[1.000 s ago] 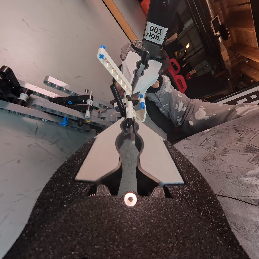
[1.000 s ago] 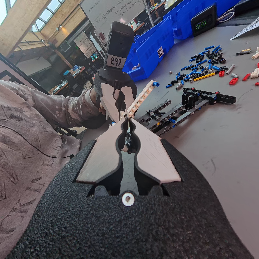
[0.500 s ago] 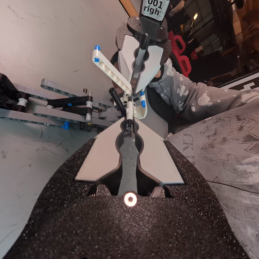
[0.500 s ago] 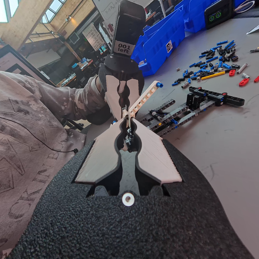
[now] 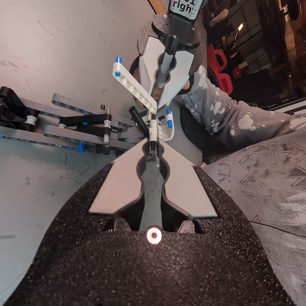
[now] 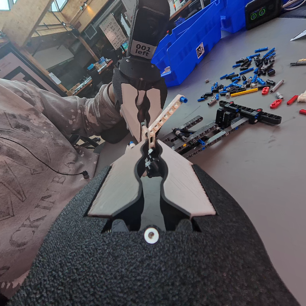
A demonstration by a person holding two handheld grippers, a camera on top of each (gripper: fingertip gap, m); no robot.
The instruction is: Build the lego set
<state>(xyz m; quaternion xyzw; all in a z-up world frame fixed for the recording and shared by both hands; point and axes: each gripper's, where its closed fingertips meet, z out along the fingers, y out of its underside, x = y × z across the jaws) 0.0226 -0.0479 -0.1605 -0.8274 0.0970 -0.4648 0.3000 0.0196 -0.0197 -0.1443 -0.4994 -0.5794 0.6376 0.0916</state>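
A small white lego sub-assembly [image 5: 153, 129] is held in the air between both grippers. It carries a long white beam [image 5: 132, 87] with blue pins, a black ribbed rod [image 5: 139, 119] and a curved white panel [image 5: 168, 132]. My left gripper [image 5: 152, 142] is shut on its near end. My right gripper [image 5: 157, 106] faces it from above and is shut on the other end. In the right wrist view my right gripper [image 6: 149, 143] grips the sub-assembly [image 6: 151, 139], with black pieces between its fingers. The left gripper [image 6: 143, 130] is opposite, and the beam [image 6: 167, 114] sticks up to the right.
A grey and black lego chassis [image 6: 215, 129] lies on the grey table [image 6: 248, 165], just behind the grippers. It also shows in the left wrist view [image 5: 66, 127]. Loose blue, black and red pieces [image 6: 248, 77] lie farther back. Blue bins [image 6: 190, 41] stand behind them. A person's sleeve [image 6: 82, 112] is at the left. Left and right tips are no more than a few centimetres apart.
Both grippers stay shut on the sub-assembly. The two grippers have drawn closer together and each looms larger in the other's view. The white beam has tilted slightly.
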